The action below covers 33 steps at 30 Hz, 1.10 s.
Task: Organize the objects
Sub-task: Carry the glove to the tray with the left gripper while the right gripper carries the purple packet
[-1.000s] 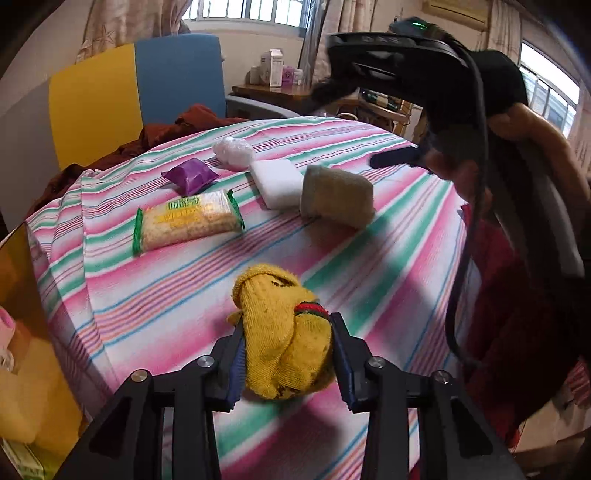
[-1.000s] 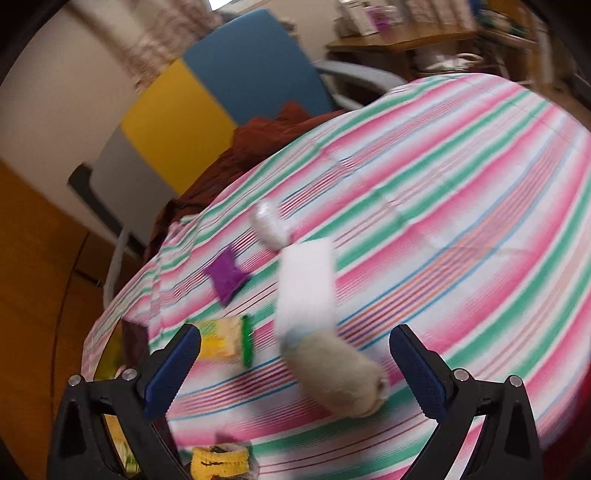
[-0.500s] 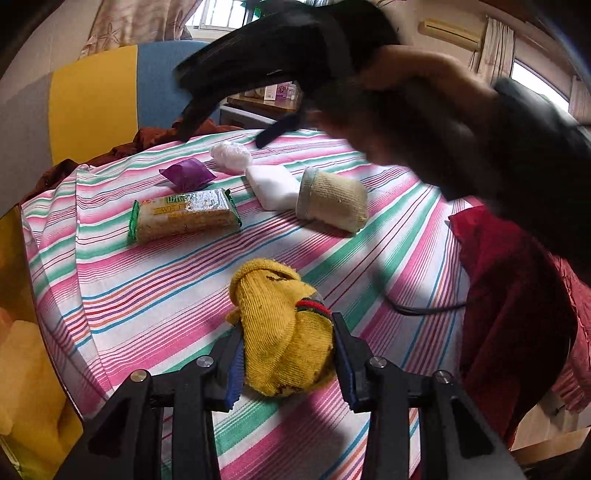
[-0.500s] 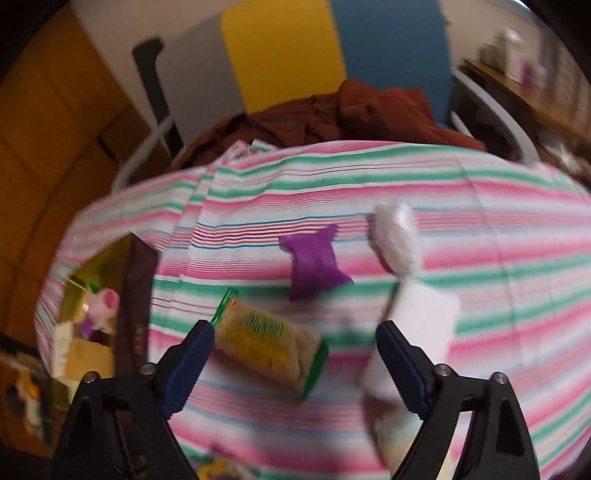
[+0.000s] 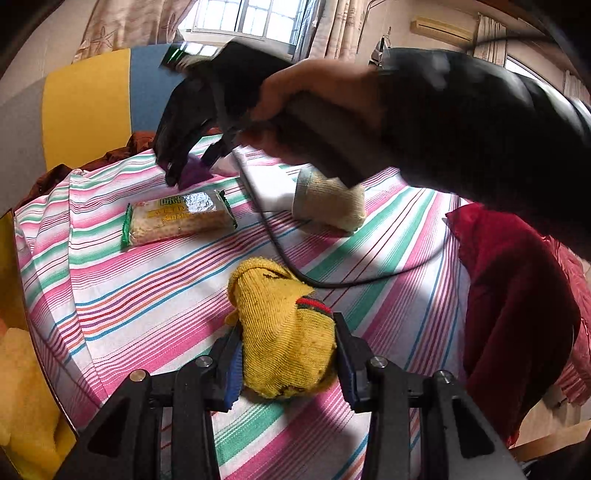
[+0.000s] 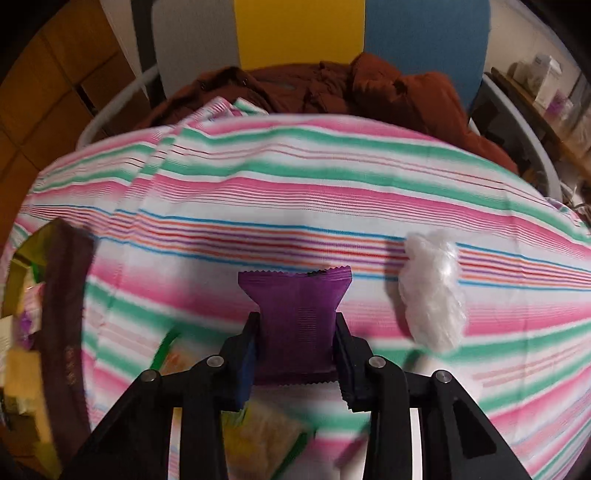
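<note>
A rolled yellow sock (image 5: 284,332) lies on the striped tablecloth (image 5: 147,295) with my left gripper (image 5: 286,360) shut on it. Farther back my right gripper (image 5: 192,162) reaches over the table in a person's hand (image 5: 314,110). In the right wrist view that gripper (image 6: 297,354) is shut on a purple snack packet (image 6: 295,314). A cracker packet (image 5: 177,218) and a beige rolled sock (image 5: 328,203) lie mid-table. The white block (image 5: 273,188) sits partly hidden behind the cable.
A crumpled clear plastic bag (image 6: 432,291) lies right of the purple packet. A brown jacket (image 6: 332,88) drapes over a yellow-and-blue chair (image 6: 332,29) behind the table. A red cloth (image 5: 517,314) hangs at the right edge. A box of items (image 6: 22,332) stands at the left.
My right gripper swung left across the table, came down over the purple packet and shut on it. The left gripper kept its hold on the yellow sock.
</note>
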Each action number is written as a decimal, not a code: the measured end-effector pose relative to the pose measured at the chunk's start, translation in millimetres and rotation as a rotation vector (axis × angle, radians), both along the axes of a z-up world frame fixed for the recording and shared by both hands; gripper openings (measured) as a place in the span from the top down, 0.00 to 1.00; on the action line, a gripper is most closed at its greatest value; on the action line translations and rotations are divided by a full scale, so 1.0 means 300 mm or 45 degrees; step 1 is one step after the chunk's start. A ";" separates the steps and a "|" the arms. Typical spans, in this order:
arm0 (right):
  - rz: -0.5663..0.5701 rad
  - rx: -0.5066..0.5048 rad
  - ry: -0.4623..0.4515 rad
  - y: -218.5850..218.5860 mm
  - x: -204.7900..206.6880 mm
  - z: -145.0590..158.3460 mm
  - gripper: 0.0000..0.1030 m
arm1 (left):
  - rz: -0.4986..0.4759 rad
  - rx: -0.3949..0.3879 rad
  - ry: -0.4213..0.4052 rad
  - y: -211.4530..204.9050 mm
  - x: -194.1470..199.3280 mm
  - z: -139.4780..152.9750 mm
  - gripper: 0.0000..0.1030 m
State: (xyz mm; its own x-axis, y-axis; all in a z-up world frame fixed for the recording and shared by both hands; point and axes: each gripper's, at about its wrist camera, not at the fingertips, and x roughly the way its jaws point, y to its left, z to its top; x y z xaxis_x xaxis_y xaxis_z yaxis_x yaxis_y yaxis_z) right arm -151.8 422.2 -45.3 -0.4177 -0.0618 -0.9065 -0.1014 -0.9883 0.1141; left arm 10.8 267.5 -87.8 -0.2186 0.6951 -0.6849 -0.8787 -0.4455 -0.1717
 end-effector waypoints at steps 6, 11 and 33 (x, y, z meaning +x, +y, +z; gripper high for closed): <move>-0.020 -0.085 0.138 -0.017 0.239 0.136 0.64 | 0.016 -0.026 -0.001 0.003 0.015 0.025 0.61; -0.111 -0.134 0.245 -0.015 0.387 0.212 0.64 | -0.006 -0.005 0.039 -0.027 0.072 0.098 0.61; 0.086 -0.261 0.333 -0.422 0.460 0.282 0.64 | 0.659 0.274 0.098 -0.640 -0.075 0.429 0.61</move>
State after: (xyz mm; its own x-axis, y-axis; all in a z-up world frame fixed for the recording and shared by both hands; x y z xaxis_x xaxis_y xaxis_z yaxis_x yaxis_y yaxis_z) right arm -13.7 295.5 39.4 -0.6231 -0.2676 -0.7349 0.0227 -0.9454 0.3250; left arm -11.8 75.5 41.1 -0.6120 0.6061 -0.5080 -0.5682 -0.7838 -0.2506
